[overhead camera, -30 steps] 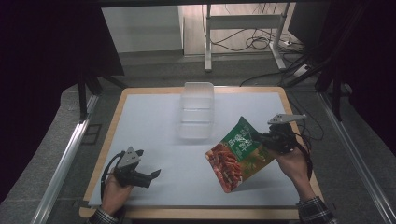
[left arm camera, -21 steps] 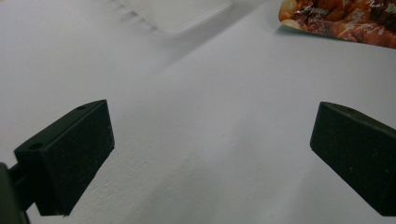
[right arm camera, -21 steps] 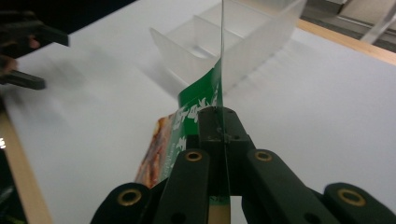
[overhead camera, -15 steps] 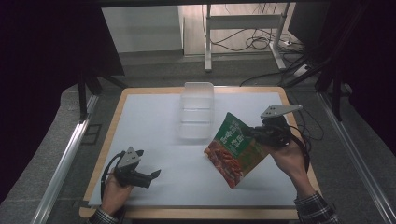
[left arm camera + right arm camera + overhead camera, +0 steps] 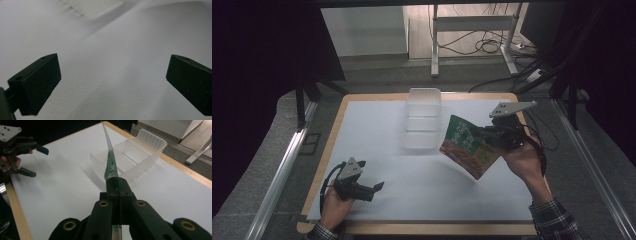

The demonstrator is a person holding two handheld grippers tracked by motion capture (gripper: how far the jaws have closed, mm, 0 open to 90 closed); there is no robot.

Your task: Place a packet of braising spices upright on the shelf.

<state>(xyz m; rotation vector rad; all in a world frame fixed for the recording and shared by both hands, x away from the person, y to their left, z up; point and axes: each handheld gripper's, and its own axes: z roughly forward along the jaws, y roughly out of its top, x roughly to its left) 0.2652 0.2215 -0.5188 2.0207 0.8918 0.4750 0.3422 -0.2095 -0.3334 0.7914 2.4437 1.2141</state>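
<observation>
Green-and-red snack pouch (image 5: 468, 145) hangs tilted, seemingly clear of the table.

A white mat (image 5: 377, 145) covers a wooden-edged tabletop (image 5: 422, 229), whose light wood border shows on all sides. Beyond the table's far edge, a white metal stand (image 5: 472, 30) rises from the floor, with dark cables (image 5: 492, 46) looped around its feet.
</observation>
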